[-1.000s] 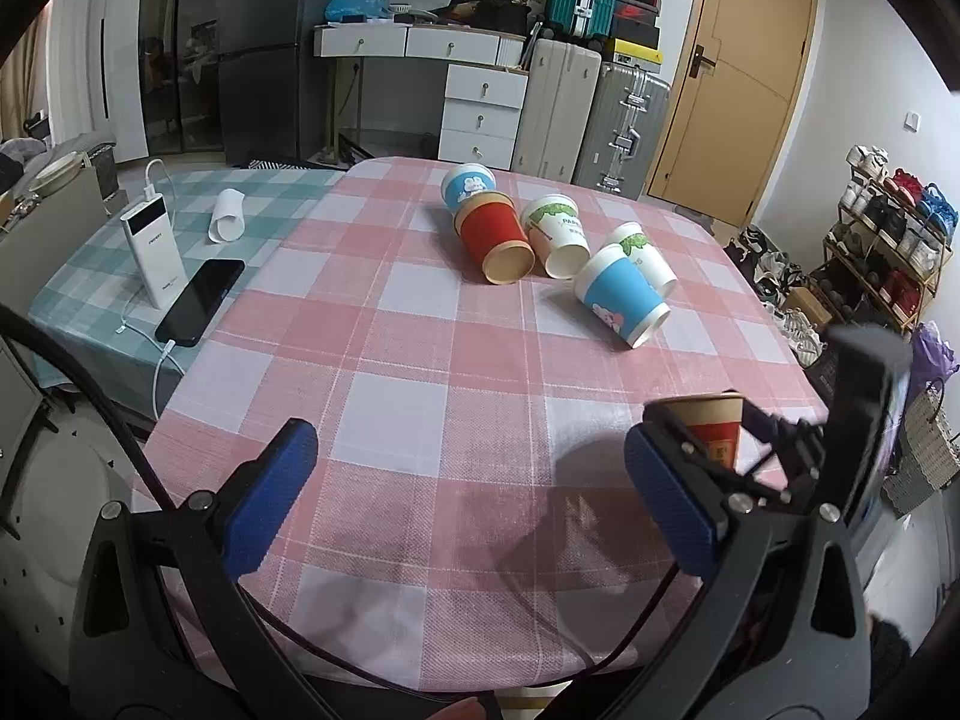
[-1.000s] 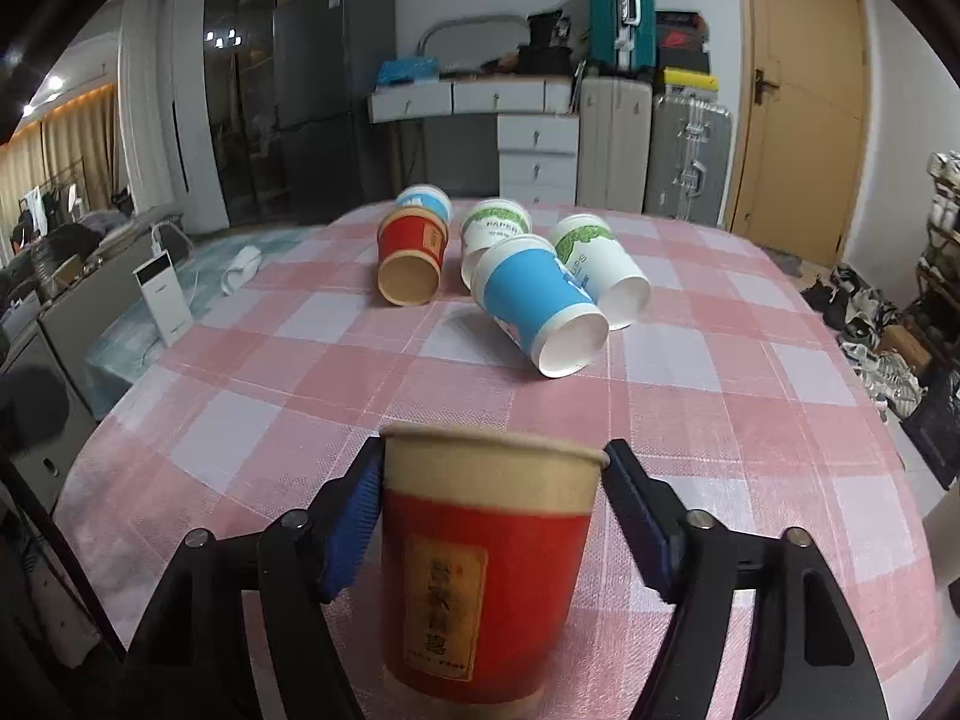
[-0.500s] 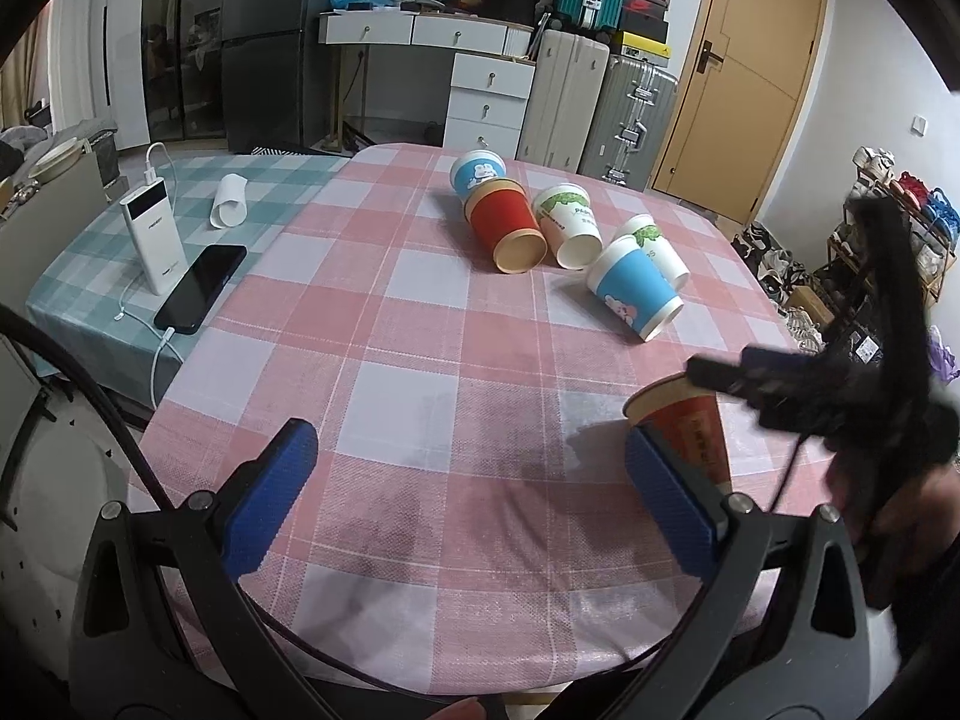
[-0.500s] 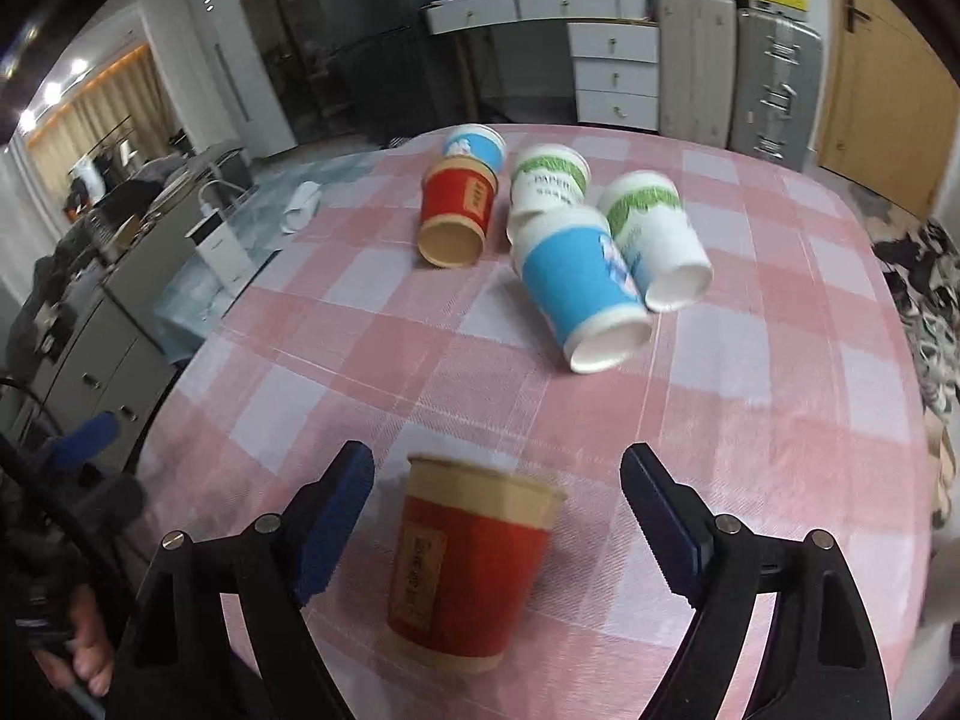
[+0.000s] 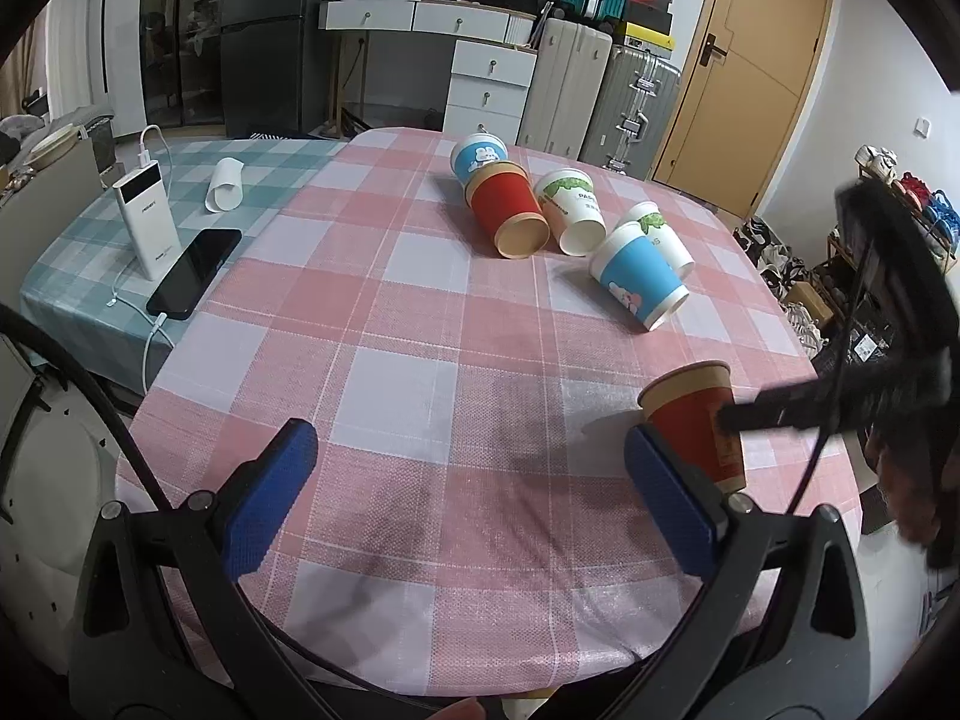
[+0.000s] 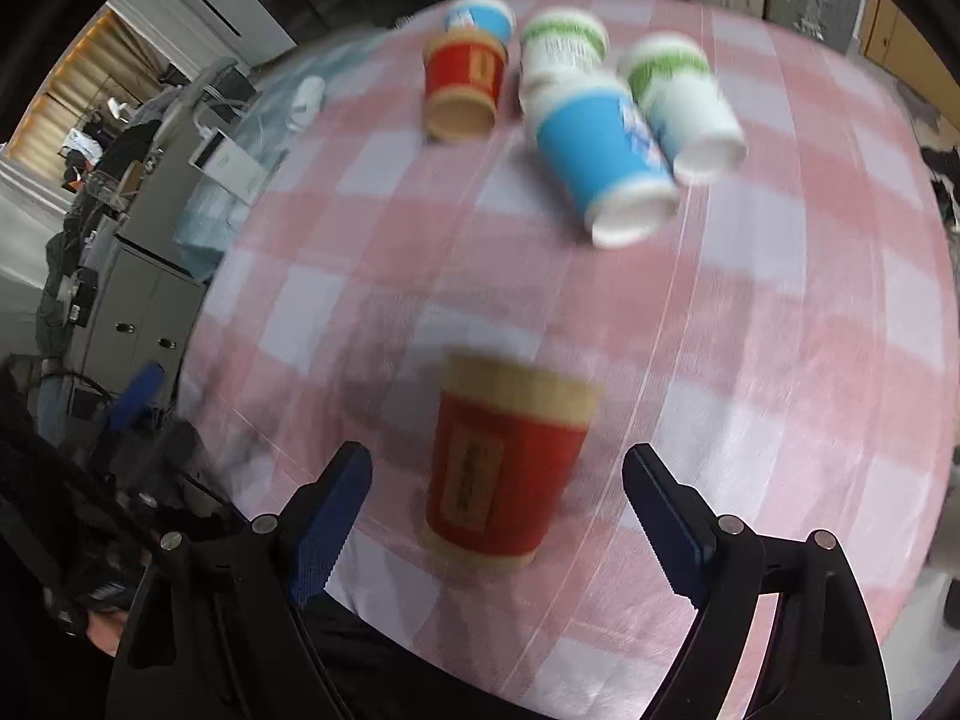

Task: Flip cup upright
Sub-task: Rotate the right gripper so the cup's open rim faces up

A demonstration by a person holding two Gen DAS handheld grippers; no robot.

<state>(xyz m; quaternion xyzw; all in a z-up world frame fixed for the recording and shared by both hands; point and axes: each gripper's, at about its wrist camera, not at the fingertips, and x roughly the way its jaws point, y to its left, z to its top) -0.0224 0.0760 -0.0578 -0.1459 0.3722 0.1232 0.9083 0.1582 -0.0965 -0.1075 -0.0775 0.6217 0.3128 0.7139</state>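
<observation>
A: How far along does the job look, reading the worktop (image 5: pixel 384 360) from its left edge across?

B: Off the left edge, on a second, teal-checked table, sit a power bank (image 5: pixel 147 219), a phone (image 5: pixel 193 272) and a small white roll (image 5: pixel 225 192). None of that belongs to the task. Toward the far edge, five cups lie on their sides in a cluster: a blue one (image 5: pixel 477 157) at the back, a red one (image 5: pixel 507 215), two green-printed white ones (image 5: pixel 573 211) (image 5: pixel 660 237), and another blue one (image 5: pixel 639 282) nearest the middle. Those look not yet done.

A: And the finished one?

B: The red cup (image 6: pixel 504 459) stands upright, mouth up, near the near right corner. One of six is done, by this reckoning; five are left.

A: The left claw (image 5: pixel 474 492)?

B: Spread wide over bare cloth near the near edge, holding nothing. Its right pad sits just beside the red cup in that view, but whether it touches cannot be told.

A: The right claw (image 6: pixel 498 510)?

B: Also wide apart and empty. The red cup stands between its fingers with clear gaps on both sides; neither pad touches it. That view is blurred, so finer detail is lost.
</observation>
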